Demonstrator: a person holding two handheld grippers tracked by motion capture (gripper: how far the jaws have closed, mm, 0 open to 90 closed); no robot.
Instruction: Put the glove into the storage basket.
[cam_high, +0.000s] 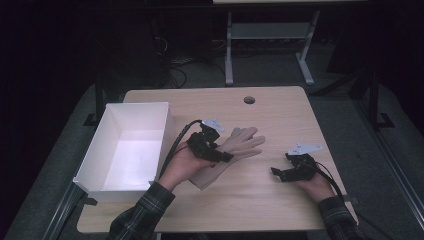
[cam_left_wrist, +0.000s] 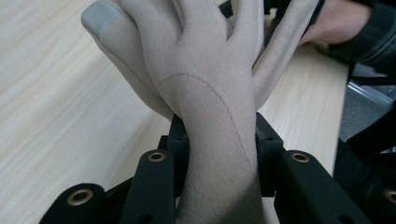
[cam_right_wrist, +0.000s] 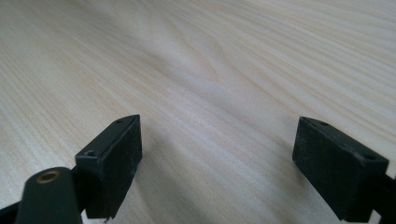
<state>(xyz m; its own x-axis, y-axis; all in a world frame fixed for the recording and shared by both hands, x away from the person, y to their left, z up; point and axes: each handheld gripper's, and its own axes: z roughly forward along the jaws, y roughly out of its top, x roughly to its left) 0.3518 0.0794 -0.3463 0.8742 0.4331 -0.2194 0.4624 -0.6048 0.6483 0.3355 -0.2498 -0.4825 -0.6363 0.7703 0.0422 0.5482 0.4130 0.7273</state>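
Note:
A beige fabric glove (cam_high: 235, 145) lies across the middle of the wooden table (cam_high: 280, 107), fingers pointing right and away. My left gripper (cam_high: 220, 155) is shut on the glove at its wrist. In the left gripper view the glove (cam_left_wrist: 205, 79) rises between the two black jaws, squeezed at the cuff, and a grey patch (cam_left_wrist: 100, 18) marks one fingertip. My right gripper (cam_high: 276, 173) rests low at the table's right, apart from the glove. In the right gripper view its jaws stand wide apart over bare wood, and the right gripper (cam_right_wrist: 217, 161) holds nothing.
A white open box (cam_high: 127, 147) sits at the table's left edge, beside my left forearm. A round cable hole (cam_high: 249, 100) is near the far edge. Beyond the table stand a white desk frame (cam_high: 267, 35) and cables on the dark floor.

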